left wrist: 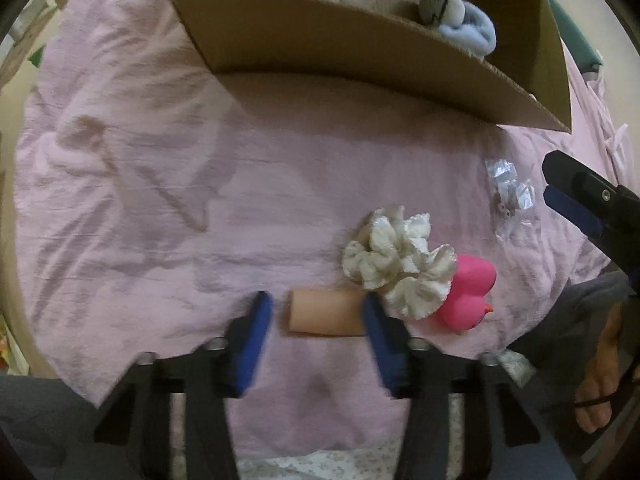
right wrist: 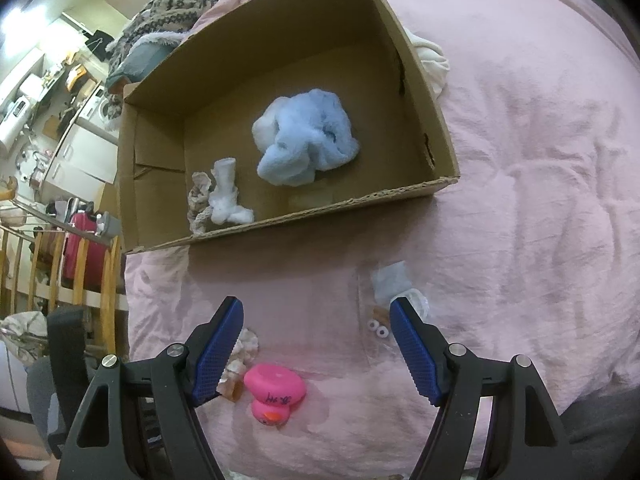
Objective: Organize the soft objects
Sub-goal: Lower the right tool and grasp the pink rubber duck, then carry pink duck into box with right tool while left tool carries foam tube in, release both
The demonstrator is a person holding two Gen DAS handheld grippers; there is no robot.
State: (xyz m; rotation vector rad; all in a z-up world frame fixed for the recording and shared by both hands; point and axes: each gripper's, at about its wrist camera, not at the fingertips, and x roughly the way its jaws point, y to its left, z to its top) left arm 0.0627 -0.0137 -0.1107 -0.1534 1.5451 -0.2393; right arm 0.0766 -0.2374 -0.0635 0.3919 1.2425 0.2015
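On the pink bedspread (left wrist: 140,160) lies a short peach cylinder (left wrist: 326,312), between the blue pads of my left gripper (left wrist: 316,298). The right pad touches its end; the left pad stands a little off it. Just right of it sit a white ruffled scrunchie (left wrist: 396,264) and a pink rubber duck (left wrist: 468,292). My right gripper (right wrist: 316,304) hangs open and empty above the bedspread, with the duck (right wrist: 274,394) below it and the scrunchie (right wrist: 240,356) by its left finger. The cardboard box (right wrist: 360,200) holds a fluffy blue item (right wrist: 308,140) and a white sock (right wrist: 226,196).
A clear plastic bag (right wrist: 390,280) with small parts lies by the right gripper's right finger. A white cloth (right wrist: 430,60) lies beyond the box's right wall. A person's bare foot (left wrist: 600,380) shows at the bed's right edge. Room furniture stands left of the bed.
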